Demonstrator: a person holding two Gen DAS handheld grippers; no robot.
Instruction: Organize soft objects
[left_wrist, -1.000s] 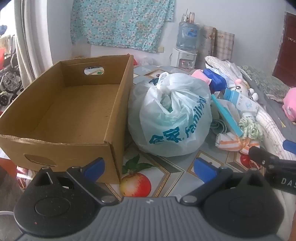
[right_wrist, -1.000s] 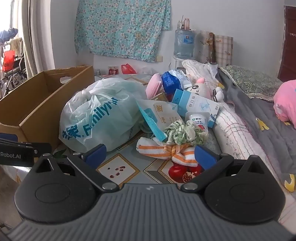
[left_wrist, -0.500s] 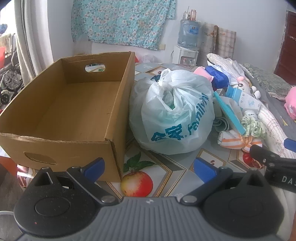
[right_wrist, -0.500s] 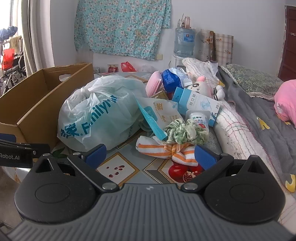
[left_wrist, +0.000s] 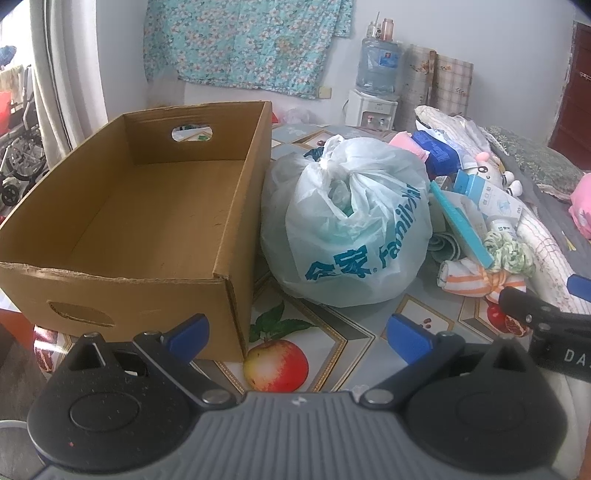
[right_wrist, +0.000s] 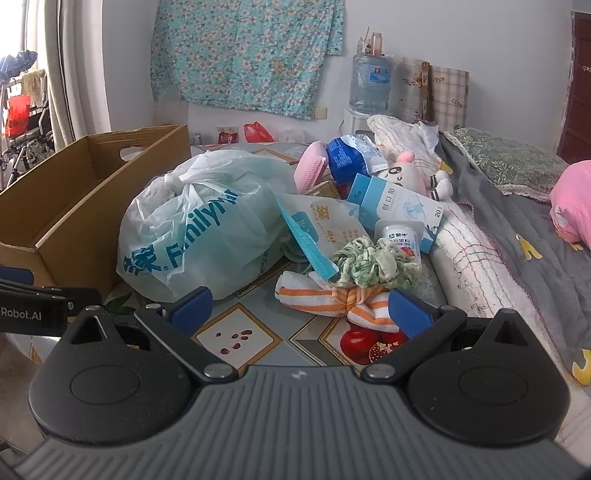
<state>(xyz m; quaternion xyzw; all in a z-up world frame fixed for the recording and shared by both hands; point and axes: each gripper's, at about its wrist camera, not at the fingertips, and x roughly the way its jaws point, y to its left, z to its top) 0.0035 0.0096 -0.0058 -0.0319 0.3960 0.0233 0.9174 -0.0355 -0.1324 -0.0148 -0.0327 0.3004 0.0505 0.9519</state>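
Right wrist view: right claw (right_wrist: 300, 309) wide, empty, near the striped cloth (right_wrist: 334, 300); cardboard box (right_wrist: 70, 206) waits far left, likely for soft things

Open box to the left, crowded pile to the right

The brown cardboard box (left_wrist: 147, 206) stands open-topped with its floor bare. A knotted pale-green plastic bag (left_wrist: 347, 225) sits just beside its right wall, and a striped orange-white cloth (right_wrist: 332, 299) lies near the right gripper's (right_wrist: 300, 308) spread jaws.

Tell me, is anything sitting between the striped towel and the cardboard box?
Yes. The tied plastic bag sits on the table right beside the cardboard box, directly between it and the striped towel. Carrying the towel over the bag looks workable.
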